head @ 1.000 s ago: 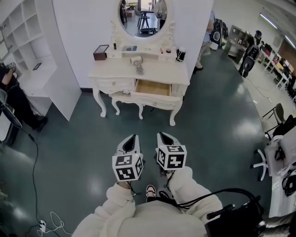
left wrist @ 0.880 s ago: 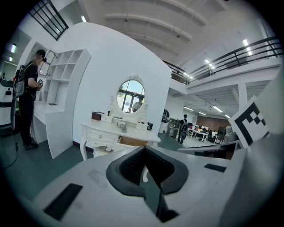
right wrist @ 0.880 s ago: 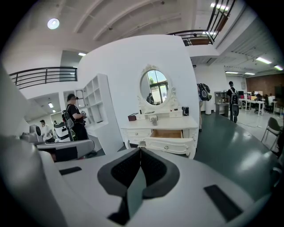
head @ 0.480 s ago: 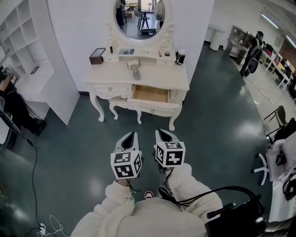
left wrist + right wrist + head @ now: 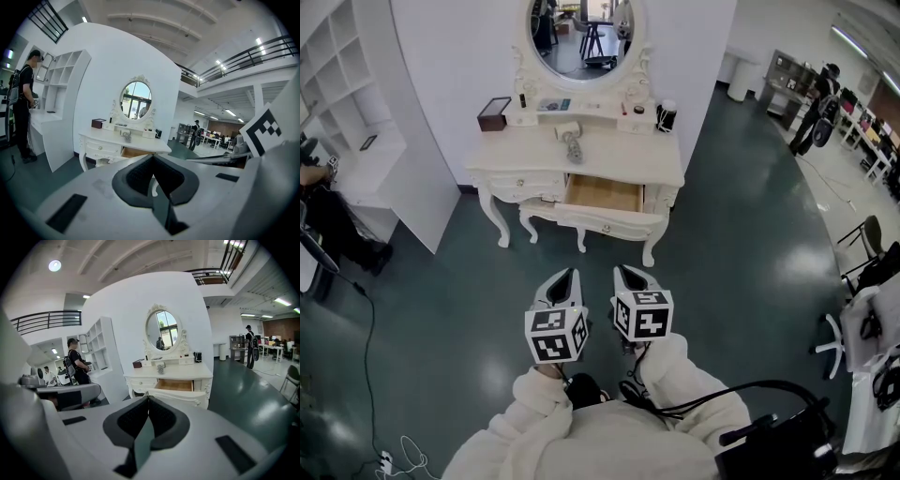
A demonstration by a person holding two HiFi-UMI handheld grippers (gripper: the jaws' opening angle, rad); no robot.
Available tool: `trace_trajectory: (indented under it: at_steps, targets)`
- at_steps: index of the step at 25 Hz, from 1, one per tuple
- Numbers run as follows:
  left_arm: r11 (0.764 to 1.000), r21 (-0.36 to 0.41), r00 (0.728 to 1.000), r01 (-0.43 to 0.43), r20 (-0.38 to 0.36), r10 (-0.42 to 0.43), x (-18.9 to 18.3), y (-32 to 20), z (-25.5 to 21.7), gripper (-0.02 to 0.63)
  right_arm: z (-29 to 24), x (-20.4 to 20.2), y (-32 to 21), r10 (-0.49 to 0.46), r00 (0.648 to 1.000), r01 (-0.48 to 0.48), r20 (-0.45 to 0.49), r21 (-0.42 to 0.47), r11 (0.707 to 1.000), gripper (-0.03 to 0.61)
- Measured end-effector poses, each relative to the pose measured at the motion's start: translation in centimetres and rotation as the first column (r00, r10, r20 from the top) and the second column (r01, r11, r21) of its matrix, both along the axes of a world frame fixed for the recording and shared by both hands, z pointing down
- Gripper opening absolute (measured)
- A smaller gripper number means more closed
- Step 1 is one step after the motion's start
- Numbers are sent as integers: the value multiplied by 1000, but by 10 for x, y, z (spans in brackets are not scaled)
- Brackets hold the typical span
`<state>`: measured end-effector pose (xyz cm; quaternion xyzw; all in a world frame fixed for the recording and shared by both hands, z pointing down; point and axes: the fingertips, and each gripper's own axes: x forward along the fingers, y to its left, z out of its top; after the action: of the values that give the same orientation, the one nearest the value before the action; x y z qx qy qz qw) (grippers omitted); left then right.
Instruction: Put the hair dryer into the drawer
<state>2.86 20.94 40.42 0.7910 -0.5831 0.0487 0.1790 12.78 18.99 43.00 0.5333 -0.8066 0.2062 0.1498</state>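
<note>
A grey-and-white hair dryer (image 5: 573, 141) lies on top of the white dressing table (image 5: 656, 167), below the oval mirror. The table's middle drawer (image 5: 603, 193) is pulled out, showing its wooden inside. My left gripper (image 5: 565, 278) and right gripper (image 5: 628, 274) hover side by side over the green floor, well short of the table, both shut and holding nothing. In the left gripper view the hair dryer (image 5: 125, 135) and drawer (image 5: 136, 152) lie far beyond the left gripper (image 5: 152, 157). The right gripper view shows the hair dryer (image 5: 161, 366) and drawer (image 5: 176, 385) past the right gripper (image 5: 148, 397).
A brown box (image 5: 494, 112) and a black container (image 5: 666, 115) stand on the tabletop. A white shelf unit (image 5: 356, 112) and a seated person (image 5: 323, 216) are at the left. A cable (image 5: 370, 319) runs across the floor; an office chair (image 5: 853, 309) stands at the right.
The dressing table has grown larger and shifted lower in the head view as I came closer. Both grippers stayed shut and side by side.
</note>
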Motion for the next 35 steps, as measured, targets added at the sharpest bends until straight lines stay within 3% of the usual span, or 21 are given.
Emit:
trace_trajectory:
  at_steps: [13,35]
  targets:
    - [1000,-5,1000,-26,1,26,4,-36,8,6,13,2,-32,20,1000,-20,-5,-23,1000,61]
    - [998,-6,998,-59,-8,59,-21,-184,7,6,13,-18,-171,58,998,-59,-26,-32,998,61]
